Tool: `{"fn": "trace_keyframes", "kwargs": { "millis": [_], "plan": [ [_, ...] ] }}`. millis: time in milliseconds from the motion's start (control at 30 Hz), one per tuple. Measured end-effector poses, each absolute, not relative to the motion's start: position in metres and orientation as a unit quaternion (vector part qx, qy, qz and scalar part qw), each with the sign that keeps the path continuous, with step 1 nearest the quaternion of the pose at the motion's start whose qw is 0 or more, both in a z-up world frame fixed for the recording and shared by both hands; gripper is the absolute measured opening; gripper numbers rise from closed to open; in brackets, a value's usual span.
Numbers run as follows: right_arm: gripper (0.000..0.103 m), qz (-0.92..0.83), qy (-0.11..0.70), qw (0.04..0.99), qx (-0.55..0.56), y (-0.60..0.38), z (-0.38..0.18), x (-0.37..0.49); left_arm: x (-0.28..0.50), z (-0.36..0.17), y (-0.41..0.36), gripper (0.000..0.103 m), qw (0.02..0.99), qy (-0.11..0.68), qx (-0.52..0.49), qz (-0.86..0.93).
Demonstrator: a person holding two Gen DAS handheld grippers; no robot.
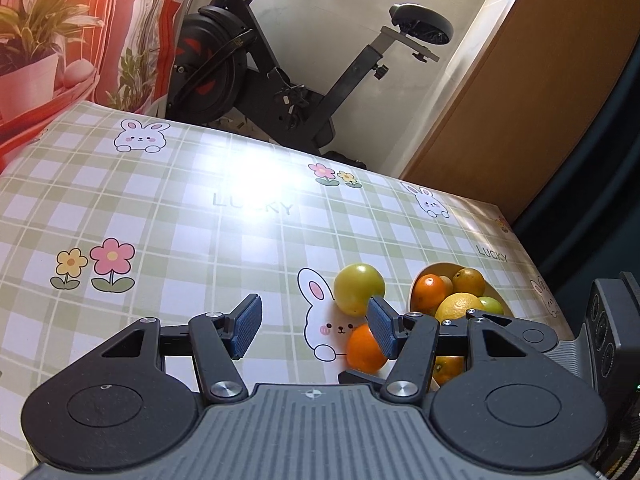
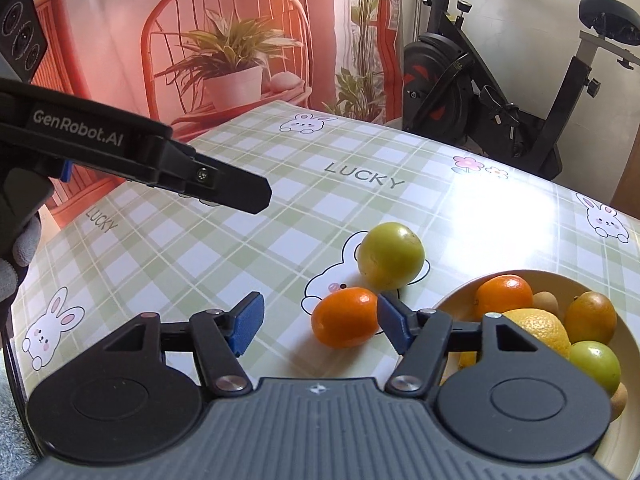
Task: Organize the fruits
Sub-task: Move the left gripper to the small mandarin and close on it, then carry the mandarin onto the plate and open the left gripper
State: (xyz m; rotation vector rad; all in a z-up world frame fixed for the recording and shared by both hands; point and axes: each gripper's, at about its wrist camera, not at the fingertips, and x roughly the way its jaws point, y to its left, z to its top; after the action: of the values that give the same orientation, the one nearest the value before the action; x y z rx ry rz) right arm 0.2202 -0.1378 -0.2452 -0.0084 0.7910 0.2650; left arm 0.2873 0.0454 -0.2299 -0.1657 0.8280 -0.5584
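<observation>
our left tongs [image 1: 314, 326] hang over the checked tablecloth [image 1: 180, 220] with their blue pads apart and nothing between them; the orange [image 1: 364, 350] and the green fruit [image 1: 358, 288] lie just beyond the right-hand pad. our right tongs [image 2: 320, 322] also stand apart and empty, and the same orange [image 2: 344, 317] sits on the cloth just beside the inner face of their right-hand pad; we cannot tell whether it touches. the green fruit [image 2: 391, 254] rests just behind the orange, on a printed rabbit. to the right of both stands a cream bowl [image 2: 452, 298] holding more oranges, a lemon [image 2: 538, 330], another green fruit and small brown ones. a gloved hand [image 2: 18, 252] grips the left tongs at the left edge of the right view. past the table stand an exercise bike [image 1: 280, 60] and a backdrop [image 2: 224, 48] printed with a chair and potted plants.
</observation>
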Motion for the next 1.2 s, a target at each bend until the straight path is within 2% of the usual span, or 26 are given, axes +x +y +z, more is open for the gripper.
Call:
{"fn": "trace_keyframes", "kwargs": {
  "millis": [233, 333, 533, 767, 833, 900, 933, 1200],
  "plan": [
    [0.063, 0.114, 0.399, 0.91, 0.007, -0.138, -0.256, 0.228, 0.284, -0.252, 0.036, 0.06, 0.858, 0.417, -0.096, -0.283],
    [0.058, 0.125, 0.41, 0.904, 0.004, -0.133, -0.261, 0.224, 0.283, -0.261, 0.032, 0.051, 0.848, 0.43, -0.108, -0.291],
    [0.053, 0.143, 0.415, 0.898, 0.005, -0.123, -0.266, 0.221, 0.283, -0.275, 0.028, 0.051, 0.84, 0.442, -0.119, -0.291],
    [0.052, 0.141, 0.412, 0.9, -0.006, -0.119, -0.267, 0.224, 0.296, -0.281, 0.03, 0.05, 0.841, 0.445, -0.139, -0.275],
    [0.052, 0.139, 0.412, 0.901, -0.009, -0.118, -0.268, 0.227, 0.296, -0.283, 0.03, 0.046, 0.84, 0.447, -0.135, -0.275],
    [0.052, 0.139, 0.411, 0.901, -0.009, -0.119, -0.269, 0.229, 0.296, -0.285, 0.03, 0.037, 0.839, 0.451, -0.129, -0.275],
    [0.052, 0.14, 0.411, 0.901, -0.009, -0.119, -0.269, 0.23, 0.295, -0.286, 0.03, 0.037, 0.838, 0.451, -0.13, -0.278],
    [0.04, 0.139, 0.409, 0.902, 0.0, -0.117, -0.268, 0.23, 0.285, -0.286, 0.027, 0.037, 0.844, 0.446, -0.116, -0.275]
  ]
}}
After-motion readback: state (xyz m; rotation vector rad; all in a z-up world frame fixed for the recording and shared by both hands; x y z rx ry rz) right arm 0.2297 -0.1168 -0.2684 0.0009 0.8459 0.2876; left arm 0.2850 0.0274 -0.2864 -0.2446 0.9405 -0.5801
